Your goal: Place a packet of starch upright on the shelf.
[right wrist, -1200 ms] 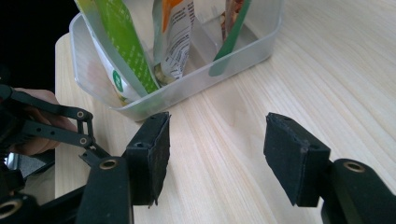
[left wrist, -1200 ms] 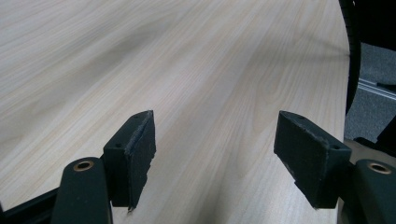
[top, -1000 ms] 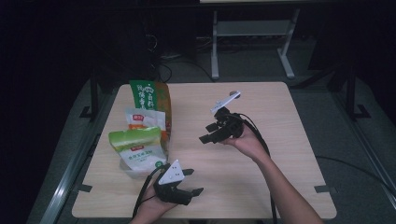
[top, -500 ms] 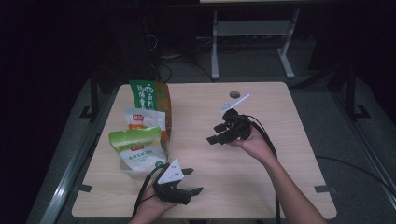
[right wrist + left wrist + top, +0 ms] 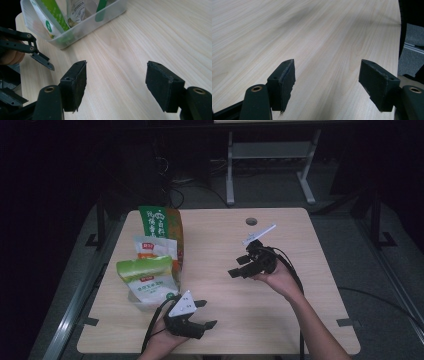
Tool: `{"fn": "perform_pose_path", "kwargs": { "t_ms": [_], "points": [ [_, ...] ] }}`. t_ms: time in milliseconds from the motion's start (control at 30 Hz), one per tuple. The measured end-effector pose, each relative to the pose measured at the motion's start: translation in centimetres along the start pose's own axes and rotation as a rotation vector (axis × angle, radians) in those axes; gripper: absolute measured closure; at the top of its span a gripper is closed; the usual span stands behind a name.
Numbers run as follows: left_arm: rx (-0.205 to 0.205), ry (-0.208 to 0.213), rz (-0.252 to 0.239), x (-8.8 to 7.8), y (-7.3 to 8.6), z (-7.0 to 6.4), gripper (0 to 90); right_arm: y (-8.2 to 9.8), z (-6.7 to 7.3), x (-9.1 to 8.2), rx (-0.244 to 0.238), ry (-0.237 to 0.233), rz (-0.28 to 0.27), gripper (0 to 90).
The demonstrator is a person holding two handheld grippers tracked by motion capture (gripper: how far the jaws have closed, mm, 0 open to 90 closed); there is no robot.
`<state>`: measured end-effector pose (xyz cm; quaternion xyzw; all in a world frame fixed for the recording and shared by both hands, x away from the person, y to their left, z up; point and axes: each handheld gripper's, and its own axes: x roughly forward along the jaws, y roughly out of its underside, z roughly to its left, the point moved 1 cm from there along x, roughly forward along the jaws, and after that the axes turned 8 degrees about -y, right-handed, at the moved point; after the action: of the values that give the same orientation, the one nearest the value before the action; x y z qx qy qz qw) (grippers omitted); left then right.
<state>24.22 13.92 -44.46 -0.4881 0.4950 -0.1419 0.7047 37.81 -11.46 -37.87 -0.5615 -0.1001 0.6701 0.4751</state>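
Your left tool (image 5: 202, 314) sits low at the near edge of the surface (image 5: 220, 245), just in front of the clear bin (image 5: 150, 297), and its jaws stand wide apart with nothing between them. In the left gripper view those two black jaws frame bare wood grain, with the surface's far edge curving off at the upper right.

Your right tool (image 5: 241, 266) is held up over the middle of the surface, well to the right of the bin, with your hand (image 5: 277, 277) cupped under it and its cable (image 5: 292, 275) trailing back along your forearm. Its jaws are also spread wide and hold nothing. They point toward the bin: in the right gripper view the bin (image 5: 75, 27) lies beyond the jaws at the upper left, and your left tool (image 5: 41, 61) shows at the left edge, just beside the bin's near corner.

The bin stands at the left side of the surface and holds several snack bags upright. A tall green and orange bag (image 5: 162, 227) is at the back, a white bag (image 5: 150, 249) in the middle, and a green and white bag (image 5: 145, 277) nearest you. A small round hole (image 5: 251, 221) in the surface lies far beyond the bin, toward the back edge.
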Motion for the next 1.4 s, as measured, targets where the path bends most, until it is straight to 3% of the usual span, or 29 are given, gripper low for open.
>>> {"fn": "perform_pose_path", "kwargs": {
  "t_ms": [133, 300, 467, 533, 1400],
  "points": [
    [0.001, -0.002, -0.001, 0.0, 0.0, 0.0, 29.1, 0.5, 0.0, -0.2, 0.015, 0.007, 0.016, 31.7],
    [0.001, -0.002, 0.004, 0.0, 0.0, 0.0, 29.1, 1.2, 0.1, -0.4, 0.009, 0.020, 0.009, 32.0],
    [0.002, 0.001, 0.003, 0.1, 0.0, -0.1, 29.1, 2.2, 0.0, -0.7, 0.042, 0.021, 0.012, 31.7],
    [0.011, -0.001, 0.008, 0.0, 0.0, 0.0, 29.1, 2.6, 0.0, -0.9, 0.030, 0.024, 0.002, 31.8],
    [0.008, 0.002, 0.004, 0.1, 0.1, -0.1, 29.0, 7.1, 0.6, -2.0, 0.079, 0.050, -0.016, 31.5]
  ]
}}
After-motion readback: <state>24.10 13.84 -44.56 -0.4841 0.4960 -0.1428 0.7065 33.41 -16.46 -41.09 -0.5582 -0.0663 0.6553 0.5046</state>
